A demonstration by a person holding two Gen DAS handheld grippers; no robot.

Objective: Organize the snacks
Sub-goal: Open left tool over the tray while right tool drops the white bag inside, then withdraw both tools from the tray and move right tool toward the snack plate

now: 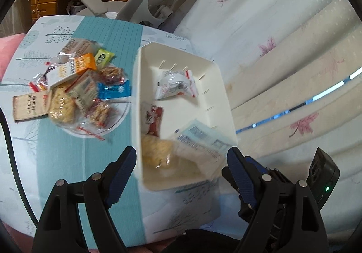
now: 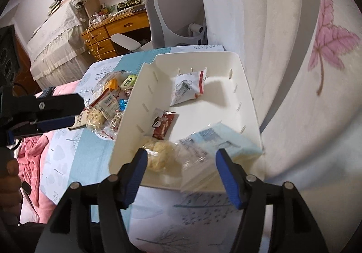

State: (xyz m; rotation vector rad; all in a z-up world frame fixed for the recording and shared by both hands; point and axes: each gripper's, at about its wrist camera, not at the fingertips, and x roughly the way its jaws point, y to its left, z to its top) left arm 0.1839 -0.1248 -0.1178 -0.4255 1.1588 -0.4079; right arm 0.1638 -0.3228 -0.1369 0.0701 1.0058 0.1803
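Your left gripper (image 1: 181, 162) hangs with jaws apart over the near end of the white bin (image 1: 217, 85), nothing between the pads. Your right gripper (image 2: 181, 167) also stands open and empty above that same near end. The bin sits at the table's (image 1: 108, 33) right edge, against the curtain (image 1: 282, 26). In it: a rice-puff pack (image 2: 158, 158) and pale blue packet (image 2: 217, 142) near, a red sachet (image 2: 164, 125) mid, a white sachet (image 2: 187, 87) far. The loose snack pile (image 1: 74, 85) lies on a clear plate (image 1: 117, 121) toward the table's left edge.
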